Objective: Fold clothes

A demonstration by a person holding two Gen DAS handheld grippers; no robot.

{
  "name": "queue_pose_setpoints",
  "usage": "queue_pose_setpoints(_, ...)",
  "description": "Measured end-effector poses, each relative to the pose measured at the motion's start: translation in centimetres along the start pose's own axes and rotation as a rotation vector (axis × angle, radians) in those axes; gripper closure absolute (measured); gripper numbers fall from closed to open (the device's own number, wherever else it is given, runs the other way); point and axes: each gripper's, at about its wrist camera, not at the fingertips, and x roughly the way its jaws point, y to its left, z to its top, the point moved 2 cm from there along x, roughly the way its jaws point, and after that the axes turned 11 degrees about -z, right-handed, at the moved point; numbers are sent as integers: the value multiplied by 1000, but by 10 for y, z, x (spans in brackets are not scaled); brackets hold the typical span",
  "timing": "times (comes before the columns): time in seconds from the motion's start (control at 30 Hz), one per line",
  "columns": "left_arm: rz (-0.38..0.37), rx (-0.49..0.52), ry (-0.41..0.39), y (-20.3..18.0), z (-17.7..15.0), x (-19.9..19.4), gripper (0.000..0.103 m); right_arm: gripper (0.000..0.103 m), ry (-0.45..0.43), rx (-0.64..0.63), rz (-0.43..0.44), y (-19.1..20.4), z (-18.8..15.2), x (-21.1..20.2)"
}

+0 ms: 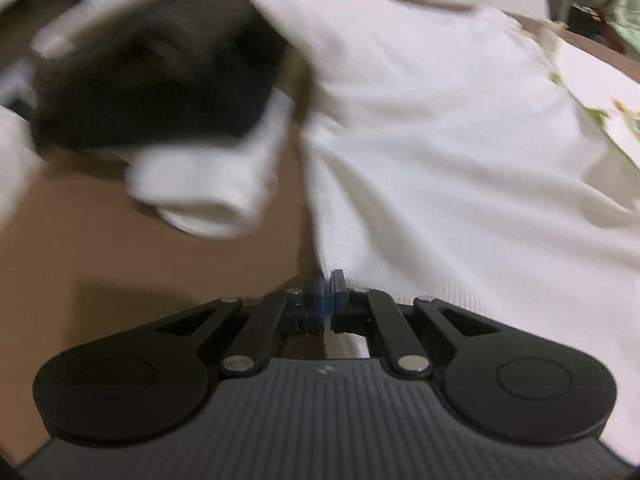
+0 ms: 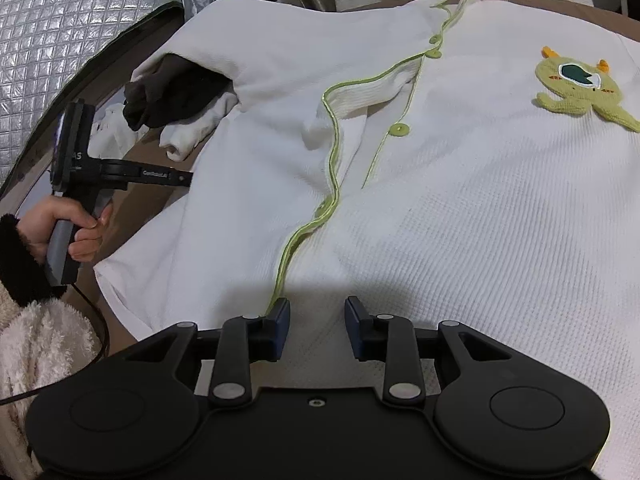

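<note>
White shirt (image 2: pixel 460 200) spread flat, green trim.
Left gripper (image 1: pixel 326 280) fingers pinch shirt edge; right gripper (image 2: pixel 317 314) fingers spread above it.

Left gripper (image 1: pixel 325 280): fingers closed together, pinching the edge of the white garment (image 1: pixel 440 160). Right gripper (image 2: pixel 317 314): fingers parted, nothing between them, held just above the cloth. The person's left hand (image 2: pixel 76 228), at the near left, grips the left gripper's handle, the arm in a fleece sleeve (image 2: pixel 44 344).
</note>
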Motion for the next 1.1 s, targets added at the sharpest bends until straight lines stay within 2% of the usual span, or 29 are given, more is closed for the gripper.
queue_pose_setpoints(0.1, 8, -97, -88, 20, -1, -29, 101, 68, -5, -16, -8, 0, -2, -1)
queue_pose_setpoints(0.13, 41, -99, -95, 22, -5, -33, 101, 68, -6, -23, -12, 0, -4, -1)
queue_pose_setpoints(0.2, 239, -74, -54, 26, -13, -31, 99, 68, -7, -42, -17, 1, -6, -1)
queue_pose_setpoints(0.23, 287, -85, -26, 31, -16, -33, 99, 68, -6, -47, -19, 0, -6, -1)
queue_pose_setpoints(0.27, 258, -135, -24, 39, -19, -38, 99, 68, -4, -49, -19, 0, -6, 0)
queue_pose_setpoints(0.3, 175, -196, -45, 45, -22, -45, 99, 68, -5, -46, -18, -1, -6, -1)
queue_pose_setpoints(0.37, -45, -312, -92, 50, -30, -64, 93, 68, -12, -27, -9, -1, -4, -4)
queue_pose_setpoints(0.4, -97, -311, -81, 47, -32, -66, 90, 68, -16, -15, 9, -2, -3, -6)
queue_pose_setpoints(0.43, -147, -310, -68, 43, -33, -67, 79, 68, -20, -1, 33, -2, -3, -9)
queue_pose_setpoints(0.47, -163, -286, -43, 37, -33, -66, 60, 67, -22, 12, 62, -2, -3, -12)
queue_pose_setpoints(0.53, -192, -233, 22, 27, -33, -60, 41, 67, -18, 53, 146, -2, -5, -16)
queue_pose_setpoints(0.6, -236, -181, 84, 18, -33, -52, 41, 64, -13, 99, 226, -3, -8, -18)
queue_pose_setpoints(0.7, -282, -90, 220, 1, -39, -41, 40, 56, 1, 145, 278, 0, -16, -15)
queue_pose_setpoints(0.73, -255, -22, 250, -4, -43, -36, 39, 54, 16, 156, 286, 2, -19, -11)
queue_pose_setpoints(0.8, -198, 116, 308, -13, -51, -26, 40, 53, 54, 153, 283, 8, -26, -1)
queue_pose_setpoints(0.83, -180, 231, 301, -21, -58, -25, 47, 52, 81, 129, 295, 14, -29, 5)
queue_pose_setpoints(0.87, -221, 322, 275, -28, -65, -30, 85, 54, 112, 94, 315, 20, -31, 10)
queue_pose_setpoints(0.9, -263, 413, 249, -34, -72, -34, 100, 58, 134, 32, 317, 29, -33, 14)
queue_pose_setpoints(0.93, -258, 391, 261, -33, -73, -37, 101, 80, 124, -15, 312, 36, -31, 13)
queue_pose_setpoints(0.97, -254, 365, 235, -30, -74, -47, 101, 92, 102, -46, 309, 40, -28, 8)
queue_pose_setpoints(1.03, -244, 311, 182, -23, -75, -68, 101, 92, 51, -84, 324, 45, -21, -5)
queue_pose_setpoints(1.1, -234, 258, 129, -16, -75, -90, 101, 93, -8, -72, 384, 43, -15, -24)
